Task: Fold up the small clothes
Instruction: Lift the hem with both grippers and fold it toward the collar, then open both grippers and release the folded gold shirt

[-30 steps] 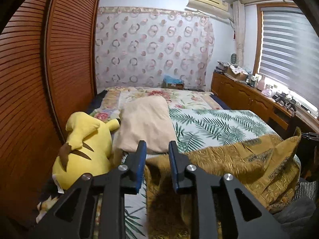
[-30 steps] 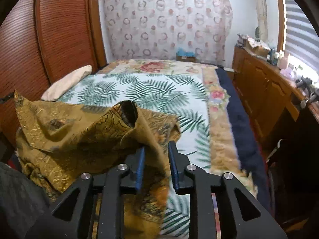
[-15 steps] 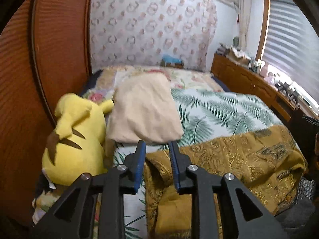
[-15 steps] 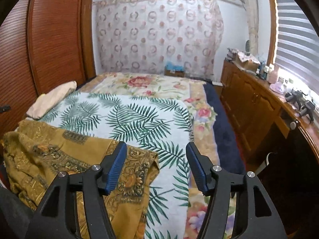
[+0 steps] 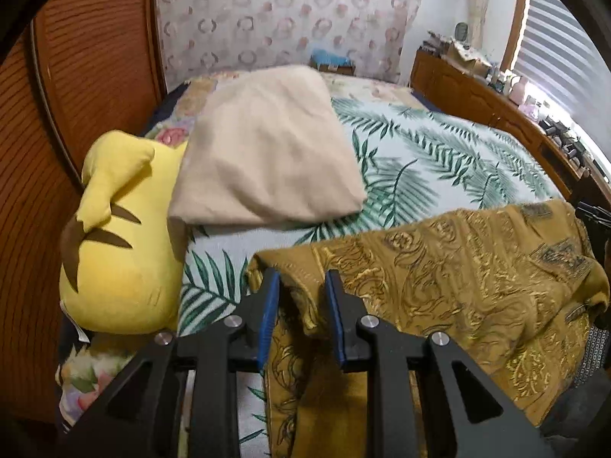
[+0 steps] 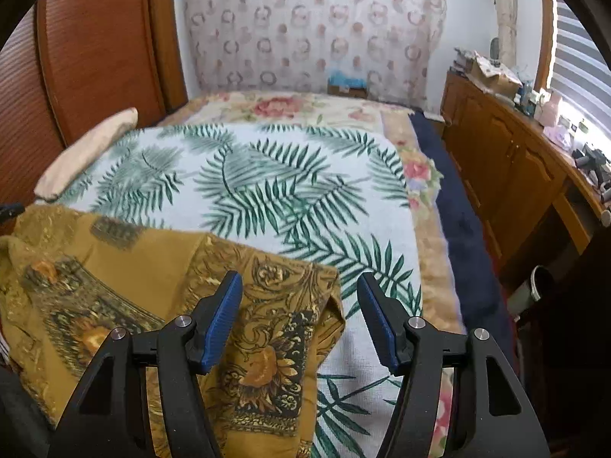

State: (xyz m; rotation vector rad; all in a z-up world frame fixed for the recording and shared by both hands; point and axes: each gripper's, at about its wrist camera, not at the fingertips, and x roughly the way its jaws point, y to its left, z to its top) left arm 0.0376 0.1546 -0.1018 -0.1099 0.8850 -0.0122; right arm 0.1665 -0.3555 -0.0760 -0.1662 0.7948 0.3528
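Note:
A mustard-gold patterned garment (image 5: 458,274) lies spread across the near part of the bed. In the left wrist view my left gripper (image 5: 302,278) is shut on a raised fold at the garment's left edge, and the cloth hangs down between the blue pads. In the right wrist view the same garment (image 6: 114,267) lies flat on the palm-leaf bedspread (image 6: 267,175). My right gripper (image 6: 299,278) stands open just above the garment's right corner, with nothing pinched between its fingers.
A beige pillow (image 5: 267,152) and a yellow plush toy (image 5: 118,236) lie at the left of the bed beside wooden slatted doors (image 5: 88,57). A wooden cabinet (image 6: 496,152) with clutter on top runs along the right, past a dark blue bed edge (image 6: 469,236).
My right gripper has opened and let go of the garment's corner, which now lies flat on the bed. My left gripper has sunk toward the bed, still holding the cloth.

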